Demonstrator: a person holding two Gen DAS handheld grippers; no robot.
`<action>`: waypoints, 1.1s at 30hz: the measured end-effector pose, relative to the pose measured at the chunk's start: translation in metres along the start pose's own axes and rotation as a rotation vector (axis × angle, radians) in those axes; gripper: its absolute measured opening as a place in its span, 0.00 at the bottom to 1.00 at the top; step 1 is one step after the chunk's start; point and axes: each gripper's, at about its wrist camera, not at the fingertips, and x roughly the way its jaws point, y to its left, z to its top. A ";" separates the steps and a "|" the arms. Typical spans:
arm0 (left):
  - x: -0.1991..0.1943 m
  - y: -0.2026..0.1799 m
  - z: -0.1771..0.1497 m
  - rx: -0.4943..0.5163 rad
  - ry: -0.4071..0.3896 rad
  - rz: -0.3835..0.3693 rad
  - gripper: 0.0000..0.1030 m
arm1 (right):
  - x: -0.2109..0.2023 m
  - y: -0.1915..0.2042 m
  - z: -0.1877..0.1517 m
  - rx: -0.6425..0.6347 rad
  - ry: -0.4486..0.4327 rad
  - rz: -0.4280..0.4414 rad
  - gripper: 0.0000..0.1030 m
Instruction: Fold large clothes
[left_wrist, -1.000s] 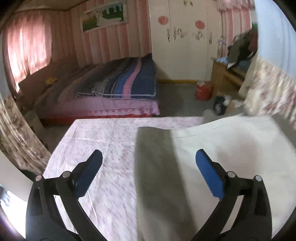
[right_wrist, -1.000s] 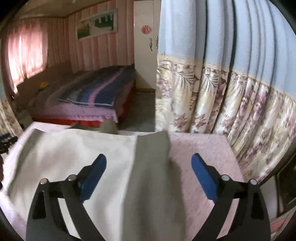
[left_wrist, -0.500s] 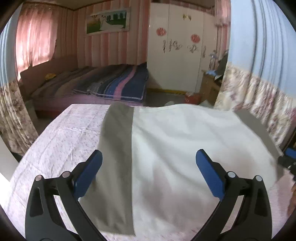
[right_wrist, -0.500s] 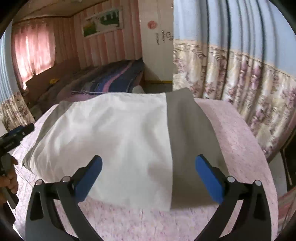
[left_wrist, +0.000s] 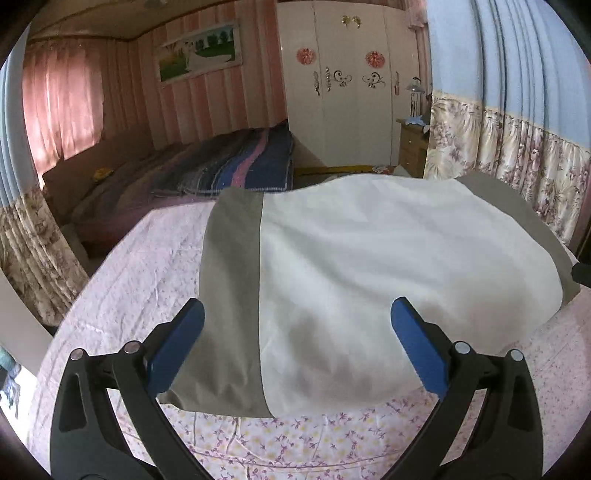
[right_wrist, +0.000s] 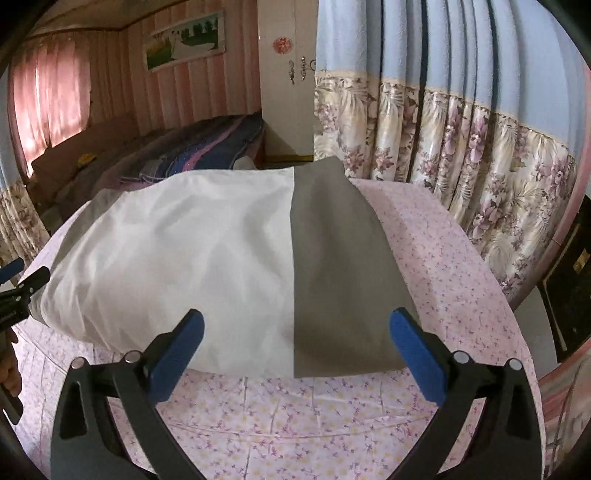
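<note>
A large white cloth (left_wrist: 388, 266) with grey bands at both ends lies spread on a pink flowered bed cover (left_wrist: 147, 266). It also shows in the right wrist view (right_wrist: 207, 251). My left gripper (left_wrist: 295, 347) is open and empty, above the near edge at the cloth's left grey band (left_wrist: 229, 295). My right gripper (right_wrist: 295, 347) is open and empty, above the near edge by the right grey band (right_wrist: 340, 266). The left gripper also shows at the left edge of the right wrist view (right_wrist: 14, 295).
The flowered bed cover (right_wrist: 443, 266) reaches around the cloth on all sides. A second bed with a striped blanket (left_wrist: 229, 166) stands behind. Flowered curtains (right_wrist: 461, 155) hang on the right, and a white wardrobe (left_wrist: 343, 92) stands at the back.
The cloth has come down and settled flat on the bed cover. Both grippers have drawn back toward its near edge, open throughout.
</note>
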 end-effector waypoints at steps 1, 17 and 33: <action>0.006 0.003 -0.001 -0.013 0.015 0.001 0.97 | 0.003 0.002 0.000 -0.009 0.003 -0.004 0.98; 0.077 0.032 -0.028 -0.040 0.139 0.080 0.97 | 0.073 -0.004 -0.031 0.010 0.146 0.024 0.98; 0.050 -0.020 0.037 -0.016 0.081 -0.053 0.97 | 0.082 -0.097 0.047 0.099 0.069 0.094 0.98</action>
